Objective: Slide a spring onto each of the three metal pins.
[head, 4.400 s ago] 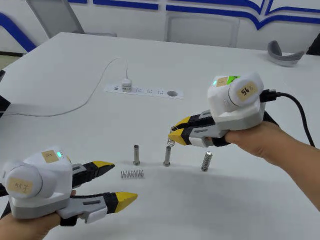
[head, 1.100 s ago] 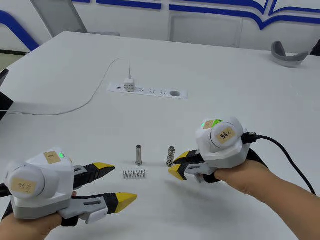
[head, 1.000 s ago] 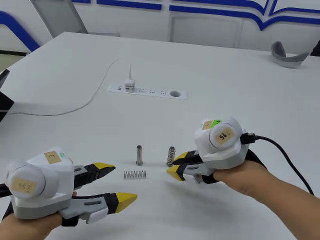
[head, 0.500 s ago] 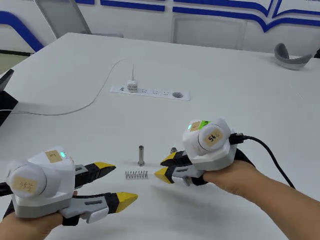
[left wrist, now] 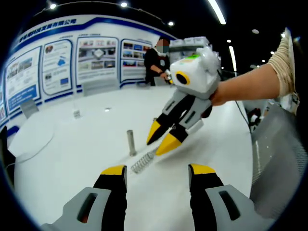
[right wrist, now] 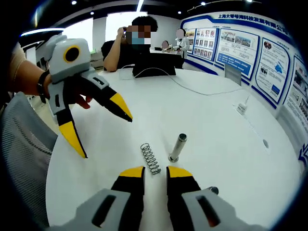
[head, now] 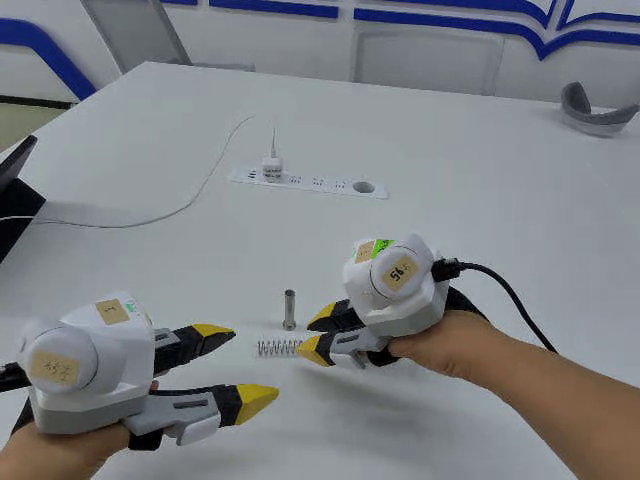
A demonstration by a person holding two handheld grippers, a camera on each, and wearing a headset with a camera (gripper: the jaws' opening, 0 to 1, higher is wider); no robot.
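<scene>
Left gripper (head: 245, 362) fingers wide apart; right gripper (head: 312, 335) fingers narrowly parted, tips angled downward.

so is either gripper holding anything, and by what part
Nothing is held: the spring lies on the table before the right gripper; left gripper empty too.

A tan sticker (head: 400, 271) on the right tongs (head: 311, 336) bears handwritten digits, hardly legible; Chinese print on wall posters (right wrist: 239, 37) unreadable.

SURFACE: white desk (head: 480, 180) | NEAR: spring (head: 277, 347) lying flat, pin (head: 289, 309) upright just beside it (not touching) | MID: white power strip (head: 310, 182), cable (head: 190, 200) trailing left | FAR RIGHT: grey curved band (head: 596, 110)
</scene>
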